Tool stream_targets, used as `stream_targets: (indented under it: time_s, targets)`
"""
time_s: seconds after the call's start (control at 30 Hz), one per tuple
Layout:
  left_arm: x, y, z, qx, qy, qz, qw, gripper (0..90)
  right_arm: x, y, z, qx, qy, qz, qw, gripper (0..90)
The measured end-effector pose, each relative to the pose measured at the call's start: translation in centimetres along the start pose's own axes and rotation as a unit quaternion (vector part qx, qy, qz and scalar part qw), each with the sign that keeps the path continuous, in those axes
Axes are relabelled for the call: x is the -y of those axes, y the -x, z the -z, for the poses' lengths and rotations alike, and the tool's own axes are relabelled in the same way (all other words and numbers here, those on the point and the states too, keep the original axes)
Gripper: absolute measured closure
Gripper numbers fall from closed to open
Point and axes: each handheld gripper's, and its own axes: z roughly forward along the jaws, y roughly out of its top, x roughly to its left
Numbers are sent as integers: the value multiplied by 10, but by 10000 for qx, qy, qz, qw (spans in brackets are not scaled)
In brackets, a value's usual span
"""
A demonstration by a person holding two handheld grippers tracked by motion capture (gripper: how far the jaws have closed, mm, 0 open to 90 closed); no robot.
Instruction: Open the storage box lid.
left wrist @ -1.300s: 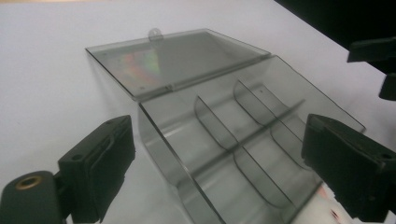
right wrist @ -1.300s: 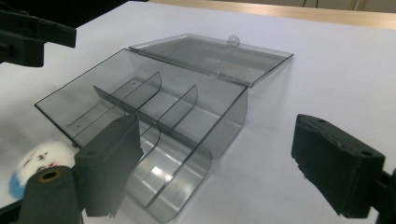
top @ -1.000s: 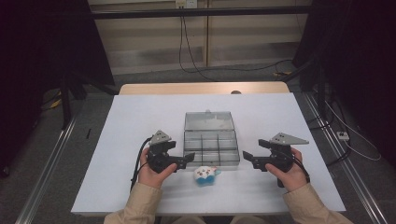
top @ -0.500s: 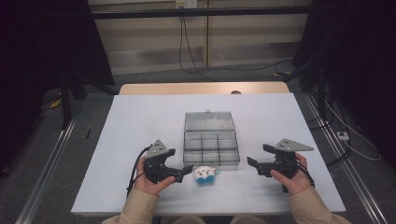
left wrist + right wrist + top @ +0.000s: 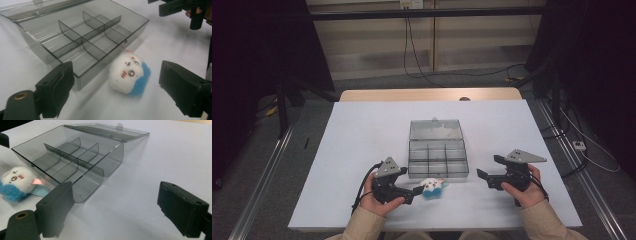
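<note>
While lying on the white tabletop (image 5: 362, 135), small white-and-blue plush toy (image 5: 130, 73) is sitting between the left gripper (image 5: 115, 90)'s wide, just-narrowing jaws, untouched, right gripper (image 5: 116, 208) gaping empty, smoky clear plastic compartment box (image 5: 438, 155) lying open, dark room

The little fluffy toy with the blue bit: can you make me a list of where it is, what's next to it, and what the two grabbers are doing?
toy: white and blue plush toy, lying on the white table
next to it: clear divided box, lid open, compartments empty
left gripper: jaws open, just been closing a little, toy ahead between them, pads not touching it
right gripper: open, holding nothing, right of the box
</note>
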Motion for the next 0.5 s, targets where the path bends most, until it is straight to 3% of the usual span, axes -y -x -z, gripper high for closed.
stream_targets:
  time_s: [0.17,0.5]
  targets:
    - [3,6,-7,52,-167,-115,9998,163,0,1,1,15,22,-10,10000,131]
    - [4,11,-18,73,-247,-172,9995,203,0,2,0,37,1,-34,10000,134]
